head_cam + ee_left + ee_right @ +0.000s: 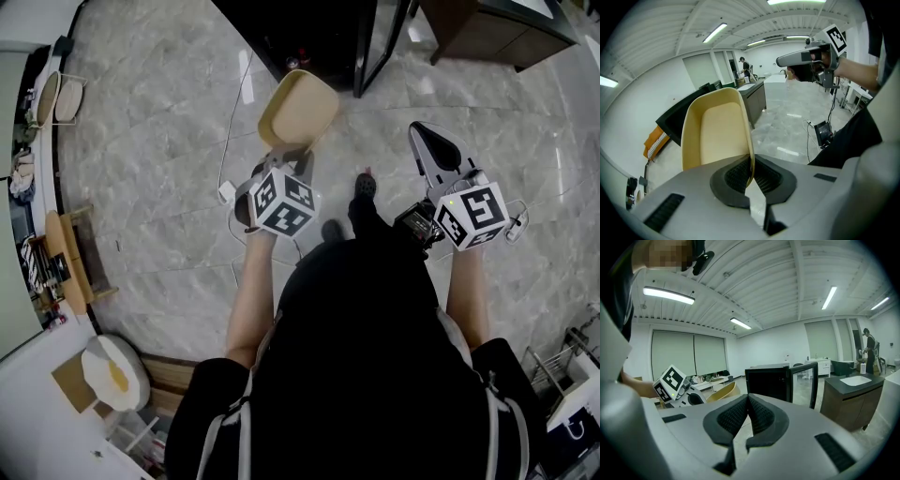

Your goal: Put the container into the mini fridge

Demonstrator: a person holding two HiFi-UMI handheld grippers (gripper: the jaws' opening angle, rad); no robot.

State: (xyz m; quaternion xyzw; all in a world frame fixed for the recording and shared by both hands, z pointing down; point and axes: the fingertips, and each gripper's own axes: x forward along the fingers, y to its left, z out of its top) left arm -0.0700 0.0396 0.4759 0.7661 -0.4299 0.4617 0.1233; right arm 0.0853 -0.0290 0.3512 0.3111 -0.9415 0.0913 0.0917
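Note:
My left gripper (pixel 286 155) is shut on the rim of a tan, empty rectangular container (pixel 298 107), held out over the floor. In the left gripper view the container (pixel 717 131) rises from the pads, its wall pinched between them. My right gripper (pixel 433 150) is shut with nothing in it, to the right of the container. The black mini fridge (pixel 771 380) stands ahead with its glass door (pixel 808 383) swung open; in the head view its dark inside (pixel 300 37) is at the top, just beyond the container.
A dark wooden cabinet (pixel 497 33) stands right of the fridge, with a counter and sink (pixel 855 380) on it. White cables (pixel 230 141) trail across the marble floor. Shelves and clutter line the left wall (pixel 47 253).

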